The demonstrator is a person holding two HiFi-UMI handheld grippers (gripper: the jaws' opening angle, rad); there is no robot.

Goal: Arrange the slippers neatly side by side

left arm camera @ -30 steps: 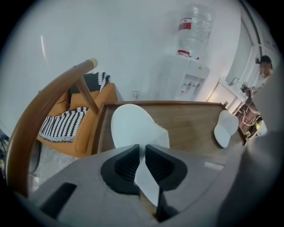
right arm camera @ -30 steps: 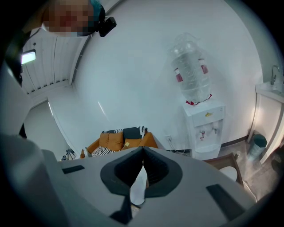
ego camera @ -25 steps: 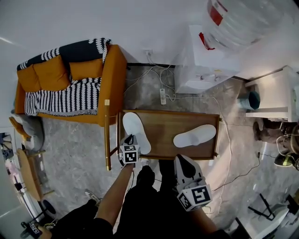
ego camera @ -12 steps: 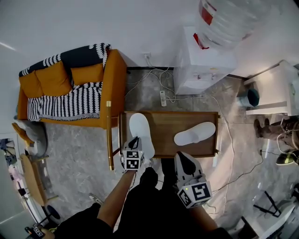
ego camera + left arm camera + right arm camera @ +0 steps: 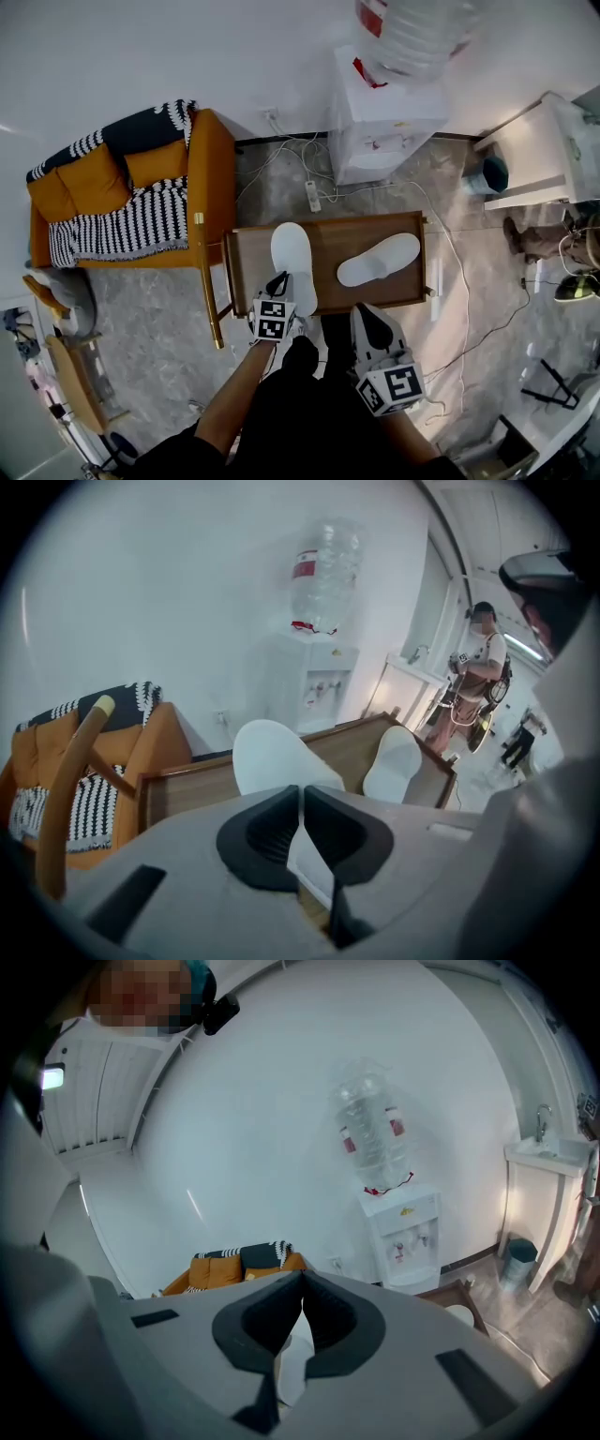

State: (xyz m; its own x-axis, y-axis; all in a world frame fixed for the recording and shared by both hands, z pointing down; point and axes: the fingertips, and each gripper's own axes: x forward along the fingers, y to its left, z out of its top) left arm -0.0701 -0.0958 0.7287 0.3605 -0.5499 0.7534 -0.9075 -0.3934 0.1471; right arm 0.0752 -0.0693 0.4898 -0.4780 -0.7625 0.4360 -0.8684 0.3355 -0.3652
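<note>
Two white slippers lie on a low wooden table [image 5: 412,286]. The left slipper [image 5: 292,255] points away from me, with its heel at the table's near edge. My left gripper [image 5: 278,282] is shut on that heel; in the left gripper view its white sole [image 5: 272,757] runs out from between the nearly closed jaws of the gripper [image 5: 302,801]. To its right, the other slipper [image 5: 378,260] [image 5: 394,761] lies slanted and apart from it. My right gripper [image 5: 365,315] [image 5: 302,1290] hovers shut and empty just in front of the table's near edge.
An orange sofa [image 5: 122,202] with a striped blanket stands left of the table. A water dispenser [image 5: 384,131] stands behind it, with cables and a power strip [image 5: 312,195] on the floor. A white cabinet [image 5: 553,150] and bin [image 5: 489,173] are at the right. A person [image 5: 478,677] stands farther off.
The left slipper has slid right across the table toward the other one, carried by my left gripper. The right gripper has hardly shifted.
</note>
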